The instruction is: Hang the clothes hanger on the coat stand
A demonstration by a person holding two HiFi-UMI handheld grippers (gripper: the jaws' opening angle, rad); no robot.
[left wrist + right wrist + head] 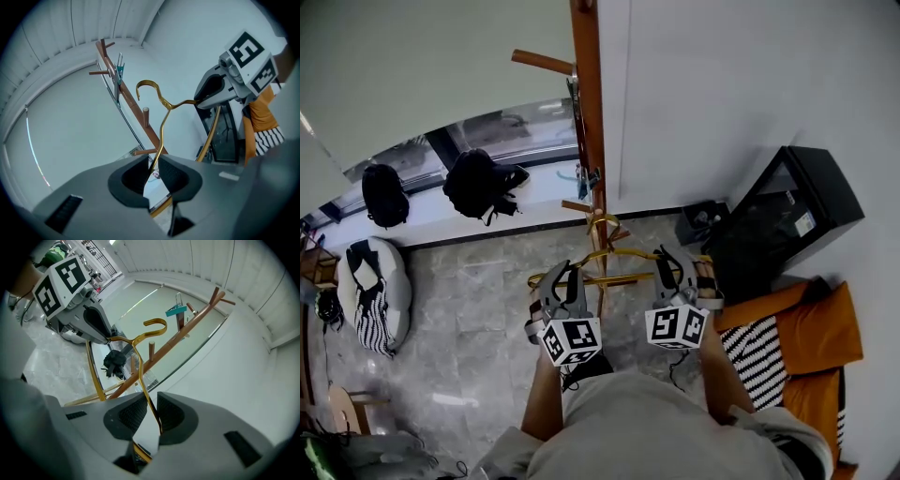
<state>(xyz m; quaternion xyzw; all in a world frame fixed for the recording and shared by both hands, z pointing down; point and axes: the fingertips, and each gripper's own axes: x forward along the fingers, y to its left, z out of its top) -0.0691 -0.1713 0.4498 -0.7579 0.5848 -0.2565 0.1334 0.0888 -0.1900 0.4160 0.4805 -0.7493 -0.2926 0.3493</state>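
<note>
The left gripper [153,168] and right gripper [151,409] each pinch one shoulder of the gold clothes hanger [623,277], probably to keep it level with its hook [149,82] upright. It is held in the air just before the wooden coat stand [586,112], near a lower peg [577,205], not yet hung

the hanger [623,277] hangs level just before the coat stand [587,94], its hook near a low peg [577,205], perhaps touching. the left gripper [563,274] clamps its left end, the right gripper [668,260] its right end. a cabinet [787,220] stands to the right.
</note>
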